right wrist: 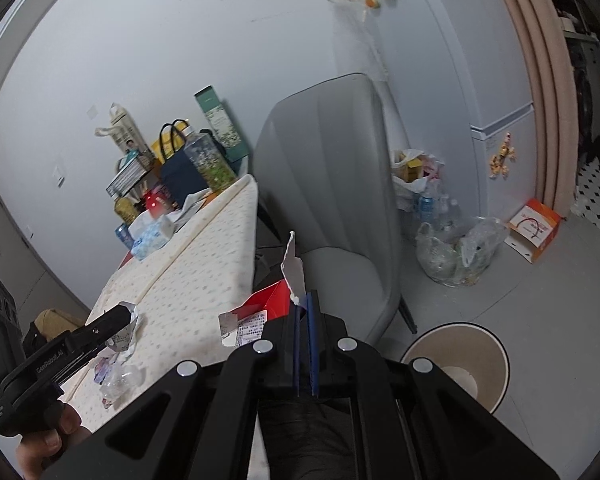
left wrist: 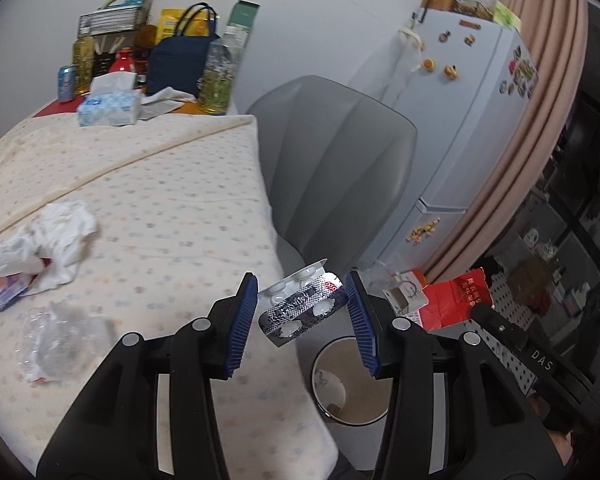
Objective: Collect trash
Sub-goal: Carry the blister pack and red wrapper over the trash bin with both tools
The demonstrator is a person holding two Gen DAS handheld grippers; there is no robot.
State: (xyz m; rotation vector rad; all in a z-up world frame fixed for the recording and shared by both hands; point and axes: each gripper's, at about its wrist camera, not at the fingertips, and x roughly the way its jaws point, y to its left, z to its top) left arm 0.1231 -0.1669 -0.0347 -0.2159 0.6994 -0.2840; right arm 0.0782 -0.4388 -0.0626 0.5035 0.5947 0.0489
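Left tongs [left wrist: 302, 312] pinch a blister pack [left wrist: 304, 308] above the bin [left wrist: 352, 380]; right tongs [right wrist: 305, 308], pressed together, clamp a torn red carton [right wrist: 268, 304]. It seems thinly caught, so it could slip short of the bin

Home living space: fridge [left wrist: 472, 92] with magnets, grey chair [left wrist: 336, 168], cloth-covered table [left wrist: 148, 208], tissue box [left wrist: 108, 108].

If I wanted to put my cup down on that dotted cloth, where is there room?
The dotted cloth is bare across its middle, between the tissue box at the far end and the crumpled white paper and clear plastic wrap on the near left. The far end is crowded with bottles and a dark bag.
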